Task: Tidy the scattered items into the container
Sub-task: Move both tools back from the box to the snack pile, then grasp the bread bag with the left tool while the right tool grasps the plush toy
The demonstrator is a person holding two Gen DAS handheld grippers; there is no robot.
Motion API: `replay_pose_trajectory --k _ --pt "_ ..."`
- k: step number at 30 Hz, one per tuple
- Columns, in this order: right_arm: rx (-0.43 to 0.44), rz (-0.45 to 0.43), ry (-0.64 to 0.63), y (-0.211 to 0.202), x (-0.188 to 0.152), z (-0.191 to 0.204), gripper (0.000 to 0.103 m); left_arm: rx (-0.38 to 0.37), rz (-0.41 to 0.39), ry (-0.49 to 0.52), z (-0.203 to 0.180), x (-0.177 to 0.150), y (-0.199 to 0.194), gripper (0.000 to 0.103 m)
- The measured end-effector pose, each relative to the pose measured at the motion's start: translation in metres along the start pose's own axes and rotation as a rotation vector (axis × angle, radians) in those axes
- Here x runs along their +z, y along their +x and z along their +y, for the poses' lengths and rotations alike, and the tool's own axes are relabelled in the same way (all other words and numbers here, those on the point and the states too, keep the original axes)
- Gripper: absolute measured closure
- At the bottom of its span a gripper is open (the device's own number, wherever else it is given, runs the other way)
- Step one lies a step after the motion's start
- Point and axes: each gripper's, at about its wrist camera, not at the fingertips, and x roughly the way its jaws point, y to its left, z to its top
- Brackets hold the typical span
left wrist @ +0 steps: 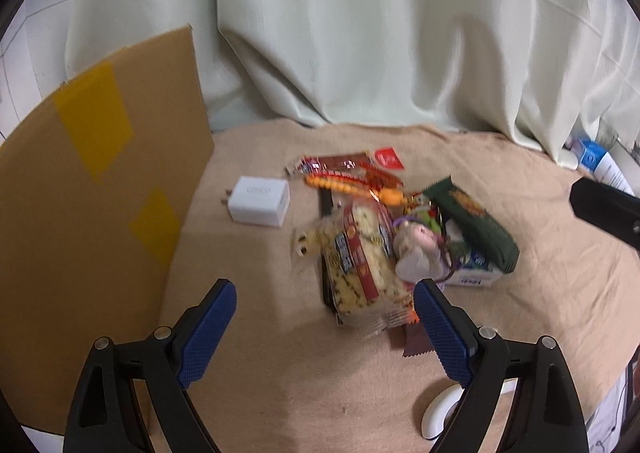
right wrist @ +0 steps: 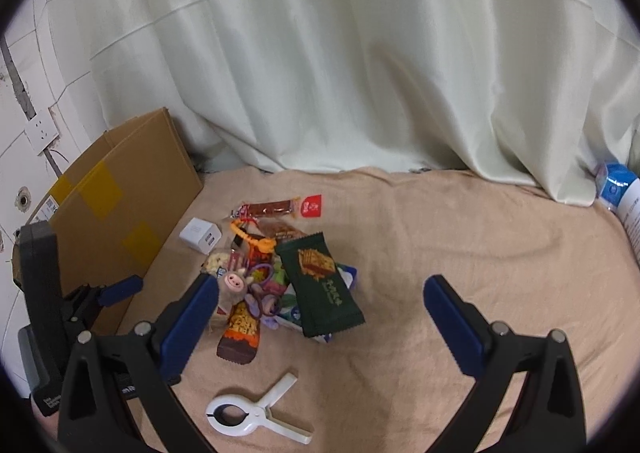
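Left wrist view: the left tongs (left wrist: 325, 303) were seen spread wide and empty, held low over the beige cloth (left wrist: 280, 393) and aimed toward the pile of scattered items. Their blue pads (left wrist: 208, 337) were parted, the right-hand pad lying just in front of a yellow snack packet (left wrist: 362, 269). The cardboard box (left wrist: 92, 189), patched with yellow tape, was recorded standing to the left of these tongs, close by.

Within the pile, a small plush toy (left wrist: 416, 249) was noted against the yellow packet, a dark green packet (left wrist: 472, 225) to its right, and an orange beaded strap (left wrist: 348, 187) behind. A white charger (left wrist: 262, 201) was set apart, between pile and box. This view was somewhat blurred.

Right wrist view: the right tongs (right wrist: 318, 295) were likewise seen spread wide, gripping nothing, angled down at the same pile from slightly farther back. The left-hand pad stood just beside the plush toy; whether it touched could not be told. A white clip (right wrist: 256, 415) was logged lying alone on the cloth, nearer the camera than the pile. The left tongs appeared at the frame's left edge, beside the box. A pale curtain (right wrist: 320, 73) closed off the background.
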Motion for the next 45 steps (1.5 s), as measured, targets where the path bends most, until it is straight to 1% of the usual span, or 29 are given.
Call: replay_pose_trajectory --k 3,5,6,11,14,16,17,18,19,20,22,25,26,27,30,34,37,38,39,41,45 --pt "0.003 0.002 0.0 0.0 -0.001 -0.001 0.0 0.036 0.008 0.015 -0.002 -0.002 0.008 0.012" --pt "0.007 0.004 -0.002 0.002 -0.001 -0.001 0.0 0.025 0.005 0.002 0.0 0.0 0.012 0.012" --pt "0.008 0.007 -0.003 0.004 -0.001 0.0 0.0 0.034 0.012 -0.004 0.0 0.002 0.015 0.012" --pt "0.025 0.023 -0.013 0.013 -0.003 0.004 0.0 -0.012 0.032 -0.039 0.001 0.011 0.029 0.012" --pt "0.036 0.036 -0.02 0.018 -0.003 0.006 0.0 -0.064 0.067 -0.098 0.006 0.014 0.043 0.012" --pt "0.041 0.041 -0.03 0.02 -0.003 0.007 0.0 -0.084 0.073 -0.119 0.009 0.014 0.048 0.012" --pt "0.042 0.041 -0.035 0.021 -0.003 0.008 0.0 -0.093 0.069 -0.125 0.01 0.014 0.05 0.015" --pt "0.043 0.041 -0.038 0.022 -0.004 0.009 0.0 -0.111 0.064 -0.129 0.01 0.013 0.051 0.028" --pt "0.045 0.045 -0.04 0.023 -0.004 0.01 0.0 -0.136 0.059 -0.131 0.01 0.013 0.052 0.038" --pt "0.047 0.048 -0.041 0.024 -0.004 0.01 0.0 -0.14 0.055 -0.125 0.009 0.013 0.053 0.051" --pt "0.055 0.054 -0.044 0.027 -0.005 0.012 0.0 -0.131 0.043 -0.099 0.007 0.012 0.053 0.051" --pt "0.07 0.064 -0.057 0.031 -0.006 0.016 0.0 -0.163 0.037 -0.113 0.013 0.011 0.051 0.051" --pt "0.075 0.065 -0.061 0.032 -0.006 0.018 0.0 -0.17 0.029 -0.121 0.017 0.011 0.048 0.058" --pt "0.082 0.065 -0.066 0.033 -0.007 0.02 0.0 -0.166 0.015 -0.122 0.02 0.012 0.043 0.059" --pt "0.103 0.067 -0.082 0.036 -0.007 0.028 0.0 -0.114 -0.01 -0.108 0.026 0.012 0.029 0.059" --pt "0.134 0.08 -0.096 0.049 -0.006 0.042 0.0 -0.068 -0.023 -0.09 0.037 0.011 0.018 0.06" --pt "0.15 0.087 -0.116 0.059 -0.006 0.055 0.005 -0.016 -0.045 -0.076 0.045 0.006 0.012 0.06" --pt "0.155 0.096 -0.124 0.063 -0.007 0.06 0.009 -0.015 -0.046 -0.078 0.047 0.004 0.01 0.06" --pt "0.158 0.108 -0.131 0.068 -0.008 0.064 0.017 -0.015 -0.043 -0.08 0.05 0.002 0.01 0.06" --pt "0.146 0.138 -0.142 0.077 -0.01 0.07 0.023 -0.015 -0.044 -0.086 0.054 -0.001 0.008 0.06" --pt "0.14 0.147 -0.14 0.088 -0.01 0.073 0.023 -0.023 -0.044 -0.08 0.057 -0.005 0.007 0.06"
